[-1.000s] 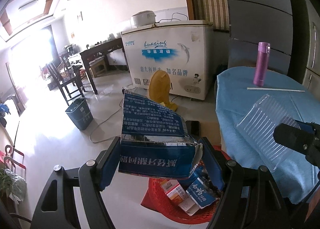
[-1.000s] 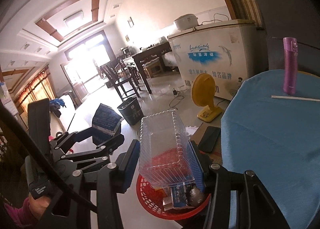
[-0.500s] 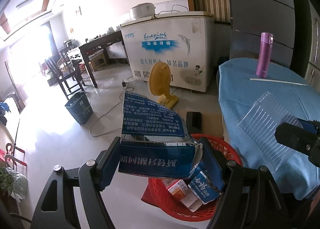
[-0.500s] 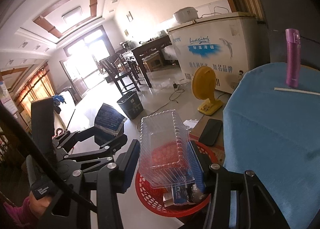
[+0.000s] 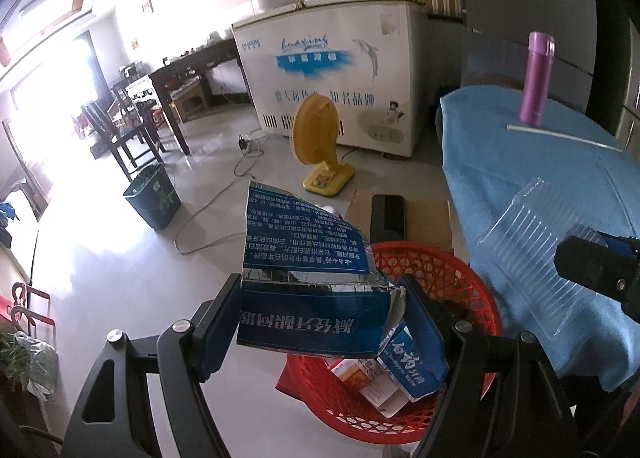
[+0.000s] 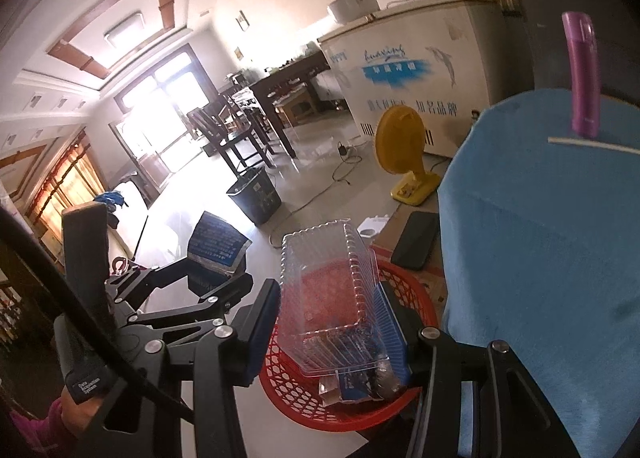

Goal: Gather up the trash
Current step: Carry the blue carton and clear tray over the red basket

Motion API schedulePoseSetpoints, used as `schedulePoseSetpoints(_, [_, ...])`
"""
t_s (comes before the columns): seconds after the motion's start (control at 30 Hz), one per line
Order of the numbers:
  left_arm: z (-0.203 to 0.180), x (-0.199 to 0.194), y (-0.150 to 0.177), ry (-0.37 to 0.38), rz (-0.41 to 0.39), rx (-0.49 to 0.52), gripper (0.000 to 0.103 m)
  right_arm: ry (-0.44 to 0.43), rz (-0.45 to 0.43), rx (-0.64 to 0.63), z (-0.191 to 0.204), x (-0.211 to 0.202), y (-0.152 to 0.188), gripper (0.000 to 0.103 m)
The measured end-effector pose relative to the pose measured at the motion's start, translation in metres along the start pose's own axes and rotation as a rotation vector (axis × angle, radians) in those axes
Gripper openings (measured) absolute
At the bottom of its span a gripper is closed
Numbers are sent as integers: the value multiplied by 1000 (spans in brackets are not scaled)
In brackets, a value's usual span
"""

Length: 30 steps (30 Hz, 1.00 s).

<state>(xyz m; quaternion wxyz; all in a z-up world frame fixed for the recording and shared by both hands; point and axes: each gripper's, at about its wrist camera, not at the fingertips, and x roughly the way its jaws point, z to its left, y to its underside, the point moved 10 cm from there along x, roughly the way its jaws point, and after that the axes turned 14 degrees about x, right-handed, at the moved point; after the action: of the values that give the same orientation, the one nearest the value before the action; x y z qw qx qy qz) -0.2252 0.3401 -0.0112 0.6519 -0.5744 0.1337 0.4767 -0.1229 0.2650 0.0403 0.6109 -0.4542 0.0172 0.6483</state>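
My left gripper (image 5: 316, 322) is shut on a torn blue carton (image 5: 304, 266) with white print and holds it above the near rim of a red mesh basket (image 5: 452, 278) on the floor. The basket holds several boxes and wrappers. My right gripper (image 6: 328, 322) is shut on a clear plastic clamshell box (image 6: 332, 290) and holds it over the same red basket (image 6: 288, 378). The clamshell (image 5: 528, 258) also shows at the right of the left wrist view, and the blue carton (image 6: 218, 244) shows at the left of the right wrist view.
A round table with a blue cloth (image 5: 560, 170) stands right of the basket, with a purple flask (image 5: 536, 78) and a white straw (image 5: 560, 136). On the floor are a black phone (image 5: 388, 218) on cardboard, a yellow fan (image 5: 320, 146), a dark bin (image 5: 154, 198) and a white freezer (image 5: 332, 74).
Both grippers have moved forward and tilted down over the red basket, which now fills more of each view. Both still hold their items.
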Motion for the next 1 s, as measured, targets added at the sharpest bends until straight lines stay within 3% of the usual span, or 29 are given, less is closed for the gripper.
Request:
schedulePoseSetpoints(0.57, [-18, 60, 22, 47, 143, 13, 78, 32, 121, 92, -42, 66, 3, 52])
schedulePoseSetpoints(1.0, [-29, 89, 35, 78, 230, 27, 78, 74, 155, 97, -63, 95, 5, 52])
